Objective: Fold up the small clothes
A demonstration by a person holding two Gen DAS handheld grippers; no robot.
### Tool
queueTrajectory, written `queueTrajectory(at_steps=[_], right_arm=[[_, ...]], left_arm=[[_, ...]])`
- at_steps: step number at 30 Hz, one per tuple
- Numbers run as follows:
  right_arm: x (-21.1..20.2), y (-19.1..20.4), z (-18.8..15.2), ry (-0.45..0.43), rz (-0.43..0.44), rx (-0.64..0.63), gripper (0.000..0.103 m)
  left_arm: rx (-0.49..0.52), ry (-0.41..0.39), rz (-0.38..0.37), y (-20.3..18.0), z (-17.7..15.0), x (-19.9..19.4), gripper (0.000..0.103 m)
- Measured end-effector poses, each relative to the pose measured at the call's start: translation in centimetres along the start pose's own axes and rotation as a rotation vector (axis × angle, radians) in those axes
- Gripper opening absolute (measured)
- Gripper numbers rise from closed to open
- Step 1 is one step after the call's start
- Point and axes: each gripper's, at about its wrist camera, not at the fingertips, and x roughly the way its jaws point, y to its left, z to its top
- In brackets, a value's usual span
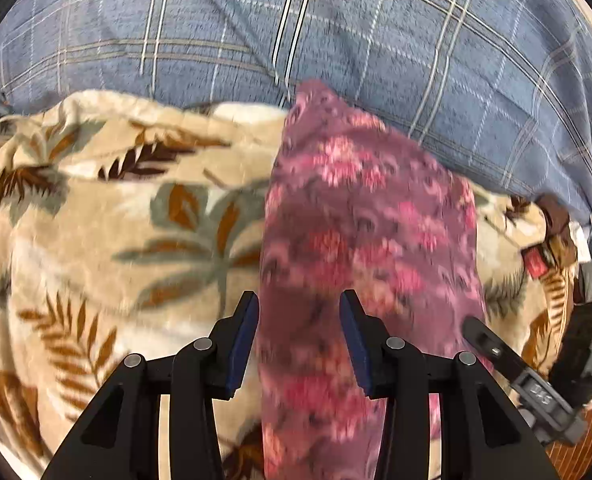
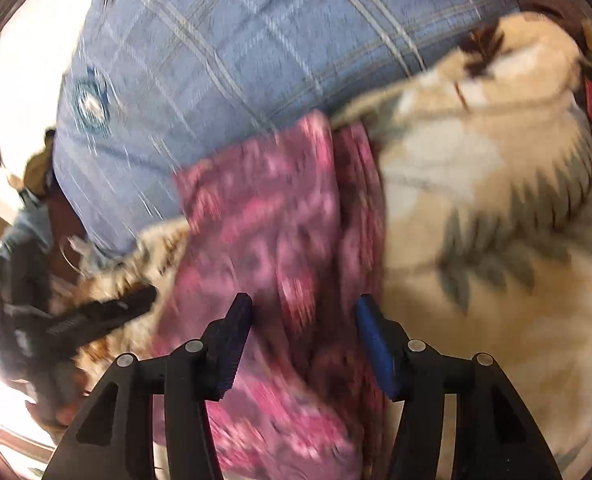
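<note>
The small pink floral garment (image 1: 360, 240) lies as a long, narrow strip on a beige leaf-print blanket (image 1: 95, 220), running from just under both grippers away toward the person's blue plaid shirt (image 1: 376, 40) at the far side. In the right wrist view it shows at least two layers, a darker edge lying along the right of the top one, so it looks partly folded lengthwise already. The left gripper (image 1: 299, 336) hangs over the near part of the strip with its jaws about half apart, cloth showing in the gap but the blue pads (image 1: 241, 340) not pressing it. The right gripper (image 2: 304, 340) stands likewise over the strip, jaws half apart and nothing pinched. The right gripper's black finger shows at the strip's right edge in the left view. The cloth looks thin, light and limp: it should drape and bunch rather than hold a shape, and stacked layers may slide on each other. The plush blanket beneath is soft, so a deep pinch could catch its pile. I judge the best hold to be at the near corners or hem, taking all layers together, one gripper per corner.
</note>
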Motion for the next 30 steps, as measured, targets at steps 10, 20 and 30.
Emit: queueTrajectory(at_steps=[10,20,30], right_arm=[[-1.9,-3.4,-0.2,-0.109,-0.145,0.081,0.000],[-4.8,-3.0,-5.6,-0.098,0.237,0.145,0.060],[-3.4,1.8,-7.4,-0.088,-0.065,-0.120,0.009]], left_arm=[[-0.023,0.080,0.005,1.2,-3.8,-0.7,0.055],[-0.151,0.124,-0.269,4.4,-8.3,-3.1,0.055],[-0.112,0.170,-0.206,4.6,-10.3,-1.4,0.048]])
